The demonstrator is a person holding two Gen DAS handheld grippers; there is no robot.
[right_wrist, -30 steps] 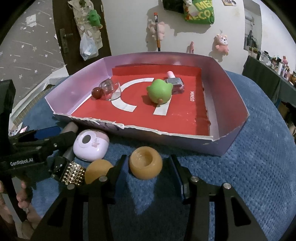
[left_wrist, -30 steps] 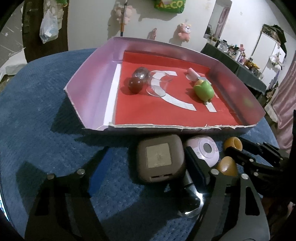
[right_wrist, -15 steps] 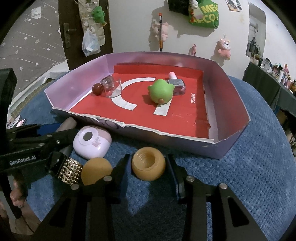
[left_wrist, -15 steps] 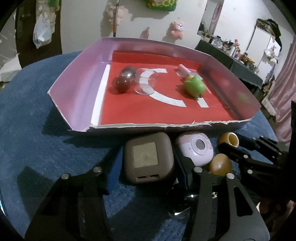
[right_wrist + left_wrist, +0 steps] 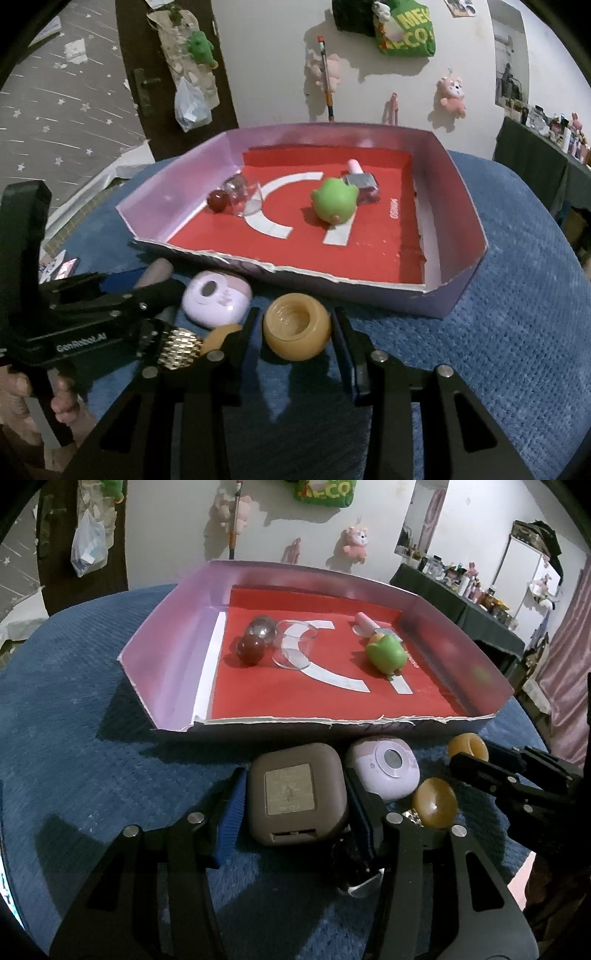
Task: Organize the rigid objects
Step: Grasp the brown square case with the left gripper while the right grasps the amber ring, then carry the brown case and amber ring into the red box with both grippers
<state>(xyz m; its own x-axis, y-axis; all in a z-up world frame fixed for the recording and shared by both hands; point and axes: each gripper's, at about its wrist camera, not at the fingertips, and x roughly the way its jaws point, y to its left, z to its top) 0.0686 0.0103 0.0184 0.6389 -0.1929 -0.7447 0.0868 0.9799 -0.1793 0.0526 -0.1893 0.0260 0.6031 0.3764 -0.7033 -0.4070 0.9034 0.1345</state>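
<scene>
Blue textured surface (image 5: 74,757) carries everything; nearest, my left tongs (image 5: 295,805) clamp the brown square case (image 5: 295,794), my right tongs (image 5: 297,332) clamp the amber hollow pot (image 5: 297,326). Pink case (image 5: 216,299) and amber ball (image 5: 435,808) wait beside. Beyond, the tray (image 5: 166,627) already holds a green toy (image 5: 386,653) and dark ball (image 5: 251,649), so roughly half done

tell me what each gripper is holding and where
Left gripper clamps the brown square case by its two sides; right gripper clamps the amber cup by its sides.
</scene>
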